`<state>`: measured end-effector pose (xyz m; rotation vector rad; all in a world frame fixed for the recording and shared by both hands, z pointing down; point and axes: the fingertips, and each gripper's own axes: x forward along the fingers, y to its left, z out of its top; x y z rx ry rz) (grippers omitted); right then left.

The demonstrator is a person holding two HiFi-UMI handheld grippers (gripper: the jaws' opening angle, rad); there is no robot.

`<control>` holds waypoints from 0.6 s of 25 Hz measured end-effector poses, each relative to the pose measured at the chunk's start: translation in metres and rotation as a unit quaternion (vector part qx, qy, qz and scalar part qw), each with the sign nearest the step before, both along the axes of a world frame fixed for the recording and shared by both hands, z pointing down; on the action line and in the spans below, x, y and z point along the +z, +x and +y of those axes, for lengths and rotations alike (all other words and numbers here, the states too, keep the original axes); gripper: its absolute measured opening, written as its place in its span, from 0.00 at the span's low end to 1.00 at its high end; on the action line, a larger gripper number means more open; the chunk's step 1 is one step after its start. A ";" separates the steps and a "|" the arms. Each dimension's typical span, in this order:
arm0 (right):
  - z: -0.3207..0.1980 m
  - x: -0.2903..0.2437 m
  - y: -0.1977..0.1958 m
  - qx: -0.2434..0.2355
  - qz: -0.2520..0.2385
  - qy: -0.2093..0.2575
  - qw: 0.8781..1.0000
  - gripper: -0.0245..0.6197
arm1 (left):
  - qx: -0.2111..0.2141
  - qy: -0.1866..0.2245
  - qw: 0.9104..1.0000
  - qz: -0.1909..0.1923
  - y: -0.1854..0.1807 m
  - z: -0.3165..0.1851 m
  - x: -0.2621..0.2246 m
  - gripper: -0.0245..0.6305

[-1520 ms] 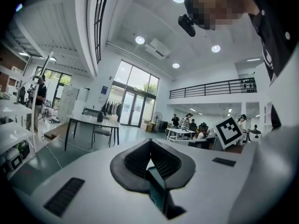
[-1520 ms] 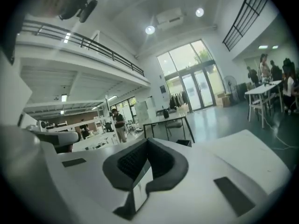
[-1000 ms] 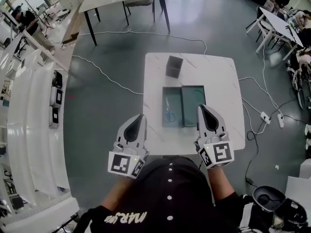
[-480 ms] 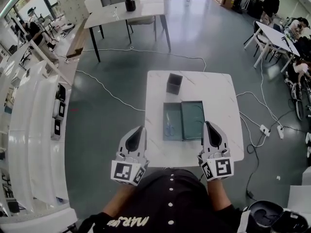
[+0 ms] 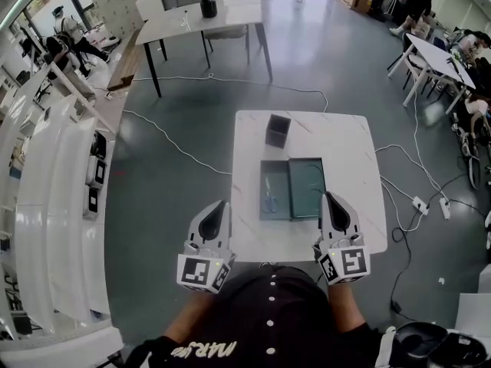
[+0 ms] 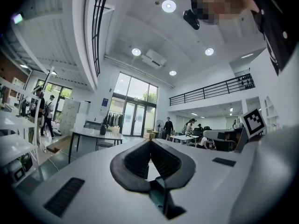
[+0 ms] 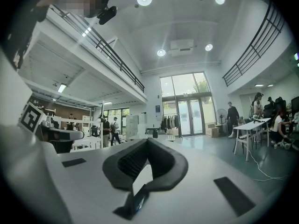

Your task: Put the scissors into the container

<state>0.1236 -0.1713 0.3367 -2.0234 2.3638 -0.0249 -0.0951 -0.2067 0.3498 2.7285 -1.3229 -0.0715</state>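
Blue-handled scissors (image 5: 270, 198) lie in the left half of an open green case (image 5: 306, 176) in the middle of the white table (image 5: 350, 153). A dark grey square container (image 5: 278, 129) stands upright behind the case. Both grippers hover over the table's near edge, pointing level. My left gripper (image 5: 221, 204) is shut and empty, left of the case. My right gripper (image 5: 331, 196) is shut and empty, just off the case's right near corner. In the left gripper view the left gripper's (image 6: 150, 141) jaws meet; in the right gripper view the right gripper's (image 7: 147, 140) do too. Neither view shows the table.
White cables (image 5: 181, 148) run over the grey floor to the left and right of the table. A second table (image 5: 201, 18) stands farther back. White shelving (image 5: 54, 198) lines the left side. People sit at tables at the far right (image 5: 460, 48).
My right gripper has drawn a little back and to the right, off the case's right edge. The left gripper has stayed put. Both remain shut.
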 end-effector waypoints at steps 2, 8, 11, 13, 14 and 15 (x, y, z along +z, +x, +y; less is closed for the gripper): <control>-0.001 -0.001 0.000 0.003 0.002 -0.004 1.000 0.06 | 0.000 0.001 1.000 0.000 -0.001 0.000 0.000 0.08; -0.003 0.000 -0.001 0.001 0.000 0.001 1.000 0.06 | 0.005 0.003 1.000 0.003 0.001 -0.002 0.001 0.08; -0.002 0.001 -0.001 0.003 -0.001 0.000 1.000 0.06 | 0.003 0.000 1.000 0.001 0.002 -0.001 0.001 0.08; -0.002 0.000 -0.002 0.004 -0.001 0.002 1.000 0.06 | 0.004 -0.003 1.000 0.000 0.002 -0.001 0.001 0.08; -0.002 0.000 -0.002 0.006 -0.002 0.001 1.000 0.06 | 0.005 -0.003 1.000 0.000 0.001 -0.001 0.002 0.08; -0.002 0.000 -0.002 0.006 -0.003 0.000 1.000 0.06 | 0.005 -0.004 1.000 0.000 0.001 0.000 0.002 0.08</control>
